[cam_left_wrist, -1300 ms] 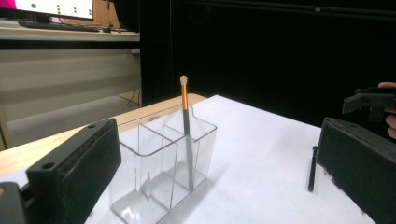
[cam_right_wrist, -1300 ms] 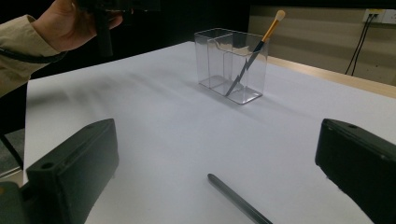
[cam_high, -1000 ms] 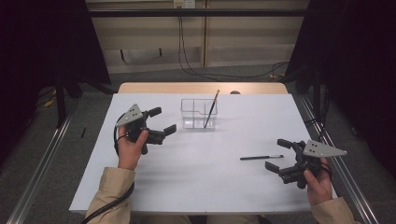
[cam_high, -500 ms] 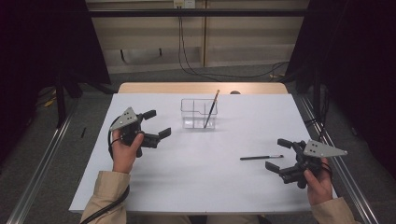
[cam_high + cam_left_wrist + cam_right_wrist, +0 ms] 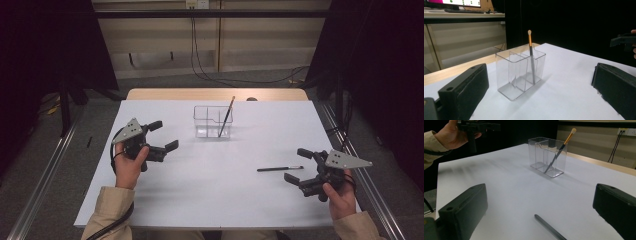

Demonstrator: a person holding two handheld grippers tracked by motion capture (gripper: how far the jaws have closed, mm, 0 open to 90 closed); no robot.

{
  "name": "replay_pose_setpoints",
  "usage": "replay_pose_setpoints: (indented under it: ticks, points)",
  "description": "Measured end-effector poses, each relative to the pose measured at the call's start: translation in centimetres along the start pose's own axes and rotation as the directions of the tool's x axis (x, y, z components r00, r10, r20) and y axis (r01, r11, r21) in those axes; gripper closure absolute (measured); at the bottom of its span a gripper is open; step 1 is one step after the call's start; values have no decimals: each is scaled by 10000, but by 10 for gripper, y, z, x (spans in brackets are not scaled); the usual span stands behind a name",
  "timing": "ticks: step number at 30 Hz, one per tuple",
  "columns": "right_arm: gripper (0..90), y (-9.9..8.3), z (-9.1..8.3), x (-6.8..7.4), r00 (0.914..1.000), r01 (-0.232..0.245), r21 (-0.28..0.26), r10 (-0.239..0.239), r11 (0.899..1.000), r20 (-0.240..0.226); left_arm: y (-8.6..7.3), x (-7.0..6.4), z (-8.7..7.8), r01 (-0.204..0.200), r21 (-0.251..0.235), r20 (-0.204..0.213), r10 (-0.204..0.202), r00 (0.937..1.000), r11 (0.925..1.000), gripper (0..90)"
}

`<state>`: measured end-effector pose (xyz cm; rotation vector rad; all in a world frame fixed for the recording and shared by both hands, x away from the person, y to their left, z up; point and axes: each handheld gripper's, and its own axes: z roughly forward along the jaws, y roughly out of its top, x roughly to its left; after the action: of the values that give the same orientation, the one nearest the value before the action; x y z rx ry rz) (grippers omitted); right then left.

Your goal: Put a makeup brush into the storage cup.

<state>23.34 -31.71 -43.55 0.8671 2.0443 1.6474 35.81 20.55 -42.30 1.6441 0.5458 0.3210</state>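
Where the pen (image 5: 280, 169) lies, just left of open right hand-held gripper (image 5: 300, 165), apart.

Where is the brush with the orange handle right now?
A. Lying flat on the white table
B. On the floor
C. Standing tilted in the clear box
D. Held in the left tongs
C: the brush leans inside the clear box, its pale tip above the rim; a separate dark pen lies on the table.
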Motion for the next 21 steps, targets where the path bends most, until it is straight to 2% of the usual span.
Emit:
replay_pose_setpoints:
  ticks: [9,21]
  points:
    - [0,0,0,0,10000,-31,-16,31,10000,33,-4,-1,-6,-38,121,-32,38,10000,9999,0]
    - [0,0,-1,-1,10000,-47,-61,47,10000,31,-5,1,-22,-70,95,-309,73,9995,9999,0]
